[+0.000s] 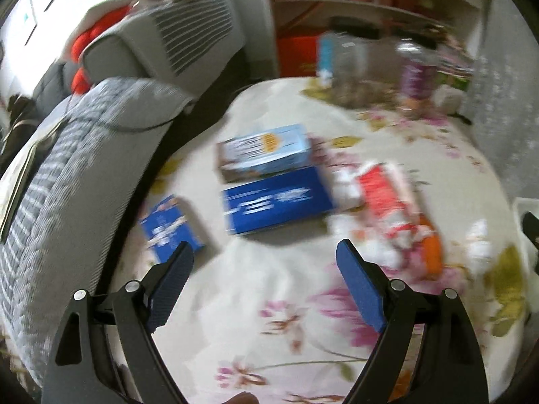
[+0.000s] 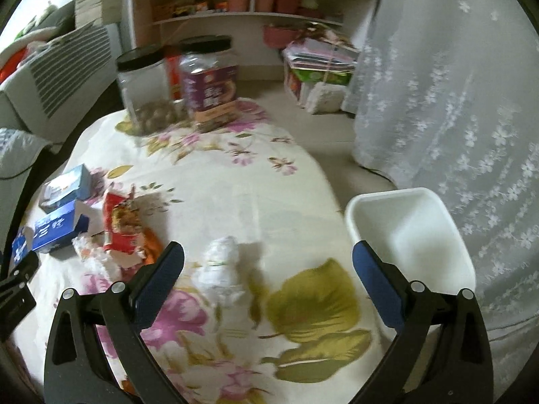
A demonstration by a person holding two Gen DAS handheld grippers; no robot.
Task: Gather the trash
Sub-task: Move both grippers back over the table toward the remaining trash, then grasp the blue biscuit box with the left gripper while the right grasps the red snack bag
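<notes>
Both views are smeared by blur, the left wrist view worse, so print on the packaging cannot be read. The left gripper [image 1: 264, 252] hangs over a table under a floral cloth [image 1: 286, 303] with its 2 blue-padded jaws spread wide and nothing between them. Beyond its tips lie 3 boxes: a small blue box [image 1: 170, 229] near the table's left edge, a larger dark blue box [image 1: 278, 200] in the middle, and a light blue box [image 1: 264, 151] just behind it, touching or overlapping it; which one cannot be told. To their right sits a torn red wrapper [image 1: 387, 198] among white paper scraps [image 1: 380, 252] with something orange [image 1: 433, 249] at its near end, too blurred to identify. The right gripper [image 2: 268, 252] is likewise wide open and empty, and a crumpled white tissue wad [image 2: 222, 271] lies on the cloth just ahead, between the lines of its jaws but untouched. A white plastic bin [image 2: 409, 232] stands off the table's right edge, its near corner hidden behind the right jaw; it looks empty. At the far end of the table stand 2 clear jars with black lids [image 2: 209, 80]; the left one holds brownish contents that cannot be made out. A grey striped sofa [image 1: 67, 185] fills the left, cut off by the fisheye rim, and a lace curtain [image 2: 454, 118] hangs on the right.
</notes>
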